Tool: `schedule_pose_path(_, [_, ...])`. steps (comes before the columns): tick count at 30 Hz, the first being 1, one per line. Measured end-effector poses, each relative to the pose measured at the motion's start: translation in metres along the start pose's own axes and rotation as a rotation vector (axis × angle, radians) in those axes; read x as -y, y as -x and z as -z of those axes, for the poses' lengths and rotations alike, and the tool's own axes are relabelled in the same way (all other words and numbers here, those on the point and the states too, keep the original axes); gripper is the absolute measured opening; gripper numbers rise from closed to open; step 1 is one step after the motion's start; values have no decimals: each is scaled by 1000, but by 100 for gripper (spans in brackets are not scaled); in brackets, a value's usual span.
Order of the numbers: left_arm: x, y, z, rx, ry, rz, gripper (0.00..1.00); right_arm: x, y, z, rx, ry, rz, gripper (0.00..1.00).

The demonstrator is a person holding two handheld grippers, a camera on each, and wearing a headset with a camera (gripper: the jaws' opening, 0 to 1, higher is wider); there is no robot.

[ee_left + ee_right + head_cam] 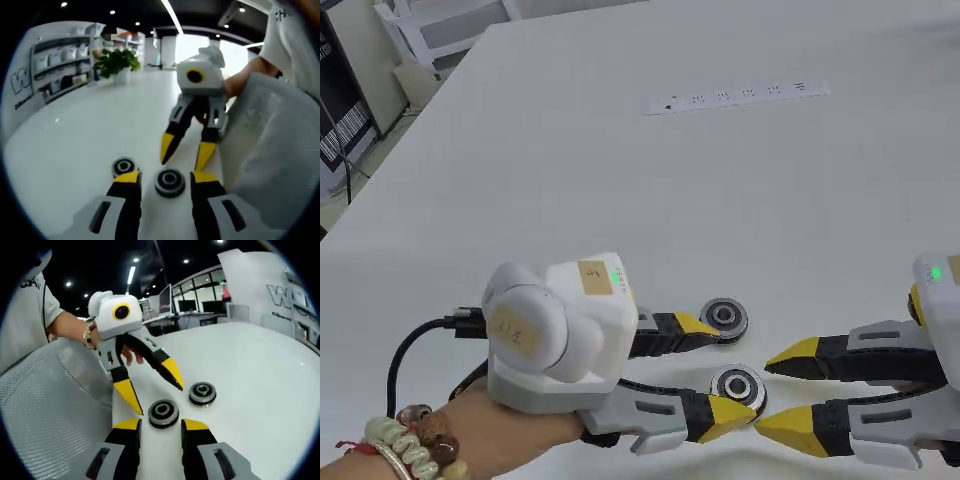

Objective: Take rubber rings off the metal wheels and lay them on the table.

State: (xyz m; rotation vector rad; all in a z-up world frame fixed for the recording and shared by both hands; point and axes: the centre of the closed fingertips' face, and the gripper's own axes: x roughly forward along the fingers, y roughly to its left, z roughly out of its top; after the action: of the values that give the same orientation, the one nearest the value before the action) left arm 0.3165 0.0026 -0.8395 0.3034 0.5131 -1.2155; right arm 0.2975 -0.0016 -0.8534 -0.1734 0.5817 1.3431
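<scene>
White worktop stretches across a bright open-plan room, with a strip of sockets set flush into it at the far side. Two metal wheels lie flat on it at the near edge, close together but apart. A person's hand, wearing bead bracelets, holds the left tongs, which have a black cable trailing from the rear.

The left tongs are spread wide, with their yellow tips on either side of the nearer wheel and a gap showing on both sides. One tip lies just beside the farther wheel. The right tongs point in from the opposite side, also spread and pinching nothing, their tips close to the nearer wheel.

From the left gripper view, the left tongs frame the nearer wheel, whose dark rubber ring sits on its rim. The farther wheel lies behind one tip, and the right tongs angle down towards the worktop. A potted plant and white shelves stand in the background.

From the right gripper view, the right tongs sit just short of the nearer wheel. The left tongs straddle it from above, and the farther wheel lies beyond. A mesh chair back is at the side.
</scene>
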Motion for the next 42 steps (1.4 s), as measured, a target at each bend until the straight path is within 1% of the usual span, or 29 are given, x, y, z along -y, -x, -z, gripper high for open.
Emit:
schedule_pose_path(2, [-1,-1,0,5,6,-9,35,-1,-2,3,-11,14,-4,28])
schedule_pose_path(3, [0,-2,-1,10,-2,-5,32,-2,-2,3,-13,21,-4,28])
schedule_pose_path(6, [1,-3,0,8,-15,-4,26,0,-3,5,-15,28,0,27])
schedule_pose_path(9, [3,-4,2,3,-10,4,24,2,-4,6,-14,24,5,25])
schedule_pose_path(13, [6,-6,7,-21,-18,18,22,4,-6,7,-17,34,17,24])
schedule_pose_path(14, [5,-6,6,-13,-23,17,22,4,-6,7,-16,34,20,23])
schedule_pose_path(16, [5,-5,6,-15,-22,15,21,5,-6,7,-15,33,23,22])
schedule_pose_path(17, [4,-5,7,-16,-29,8,19,5,-6,7,-15,34,25,22])
schedule_pose_path(18, [1,-5,7,-19,-58,-7,18,7,-6,8,-20,42,35,22])
schedule_pose_path(20, [3,-6,7,-20,-71,7,17,9,-6,9,-22,47,45,21])
schedule_pose_path(21, [4,-6,7,-20,-69,10,16,10,-5,8,-20,46,45,21])
schedule_pose_path(22, [6,-6,7,-19,-73,24,15,9,-5,8,-19,38,41,20])
schedule_pose_path(24, [6,-7,7,-14,-67,20,15,9,-6,9,-18,48,40,20])
schedule_pose_path(28, [6,-7,7,-7,-73,22,15,6,-7,9,-22,66,31,17])
schedule_pose_path(35, [6,-6,7,11,-70,29,15,5,-7,9,-26,83,34,16])
schedule_pose_path(37, [7,-6,7,16,-66,30,15,6,-7,9,-32,98,36,14])
schedule_pose_path(42, [7,-6,7,19,-70,31,15,6,-6,10,-35,90,36,12])
